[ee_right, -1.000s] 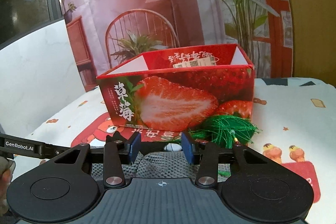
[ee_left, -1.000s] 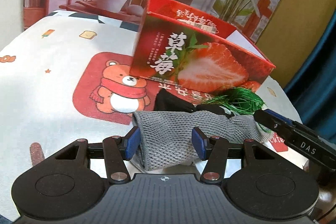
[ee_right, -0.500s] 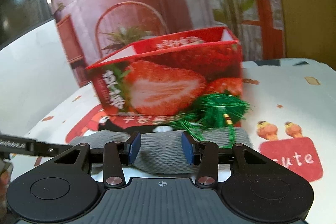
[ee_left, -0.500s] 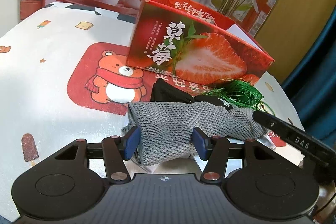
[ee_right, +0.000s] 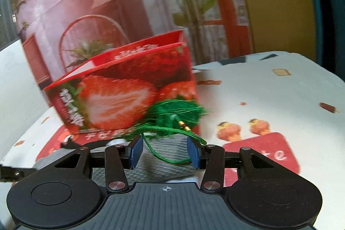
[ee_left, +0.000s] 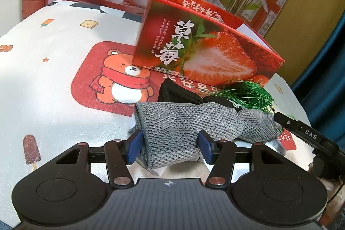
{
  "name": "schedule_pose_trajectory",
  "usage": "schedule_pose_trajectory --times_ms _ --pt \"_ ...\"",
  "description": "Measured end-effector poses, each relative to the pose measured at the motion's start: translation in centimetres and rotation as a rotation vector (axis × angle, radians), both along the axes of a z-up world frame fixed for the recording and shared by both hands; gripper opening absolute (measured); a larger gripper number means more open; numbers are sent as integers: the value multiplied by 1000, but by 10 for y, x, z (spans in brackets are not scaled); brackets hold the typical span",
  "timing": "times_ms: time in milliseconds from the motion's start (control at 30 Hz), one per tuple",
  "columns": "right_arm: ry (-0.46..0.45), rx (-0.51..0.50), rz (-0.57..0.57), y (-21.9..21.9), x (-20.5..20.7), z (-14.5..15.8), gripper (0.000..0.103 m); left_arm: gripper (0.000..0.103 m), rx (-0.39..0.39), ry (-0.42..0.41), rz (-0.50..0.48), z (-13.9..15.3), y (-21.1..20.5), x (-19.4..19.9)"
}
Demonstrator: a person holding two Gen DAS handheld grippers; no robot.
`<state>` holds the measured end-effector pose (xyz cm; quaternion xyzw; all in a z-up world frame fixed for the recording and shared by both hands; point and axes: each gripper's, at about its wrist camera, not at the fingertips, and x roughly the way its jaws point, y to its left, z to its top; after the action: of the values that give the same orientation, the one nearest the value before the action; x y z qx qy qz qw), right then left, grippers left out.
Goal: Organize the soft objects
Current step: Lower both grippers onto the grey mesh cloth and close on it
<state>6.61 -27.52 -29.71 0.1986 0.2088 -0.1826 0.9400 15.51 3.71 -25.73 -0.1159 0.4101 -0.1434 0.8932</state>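
Note:
A grey knit cloth hangs between my two grippers, just above the table in front of the red strawberry box. My left gripper is shut on the cloth's left end. My right gripper is shut on its right end; the cloth fills the gap between the blue pads. A green tassel with a cord lies on the cloth and loops between the right gripper's fingers. A black fabric piece lies behind the cloth.
The table wears a white cloth with a red bear patch and a red patch with letters. The strawberry box is open at the top. A printed backdrop with plants stands behind the table.
Both grippers have lifted the grey cloth off the table and pulled it out between them. The right gripper has swung right, so the box now sits to its left. That view is blurred.

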Motion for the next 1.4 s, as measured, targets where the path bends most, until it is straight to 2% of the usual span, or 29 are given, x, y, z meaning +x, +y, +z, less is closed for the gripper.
schedule_pose_trajectory --times_ms 200,367,467,567,800,967,1200,1300,1367,1400 --pt "-10 66 -200 -28 -16 -8 42 59 1 0 0 0 0 0" --pt "-24 87 -261 -37 -28 -12 44 59 7 -4 0 0 0 0" --pt "-71 49 -246 -33 -32 -6 45 59 6 -4 0 0 0 -1" --pt "-94 26 -186 -27 -28 -3 46 59 0 -3 1 0 1 -1" --pt "-38 41 -42 -12 -5 -6 45 59 -28 7 4 -3 3 1" --pt "12 69 -17 -11 1 -14 46 59 -28 7 0 -4 3 2" --pt "33 102 -10 -13 3 -21 49 60 -24 11 -7 -5 2 3" --pt "30 93 5 -11 3 -19 47 62 -25 11 -11 -6 2 3" --pt "29 81 21 -9 3 -18 40 63 -22 10 -13 -6 1 3" --pt "27 75 31 -8 3 -17 33 63 -22 9 -13 -6 1 3"
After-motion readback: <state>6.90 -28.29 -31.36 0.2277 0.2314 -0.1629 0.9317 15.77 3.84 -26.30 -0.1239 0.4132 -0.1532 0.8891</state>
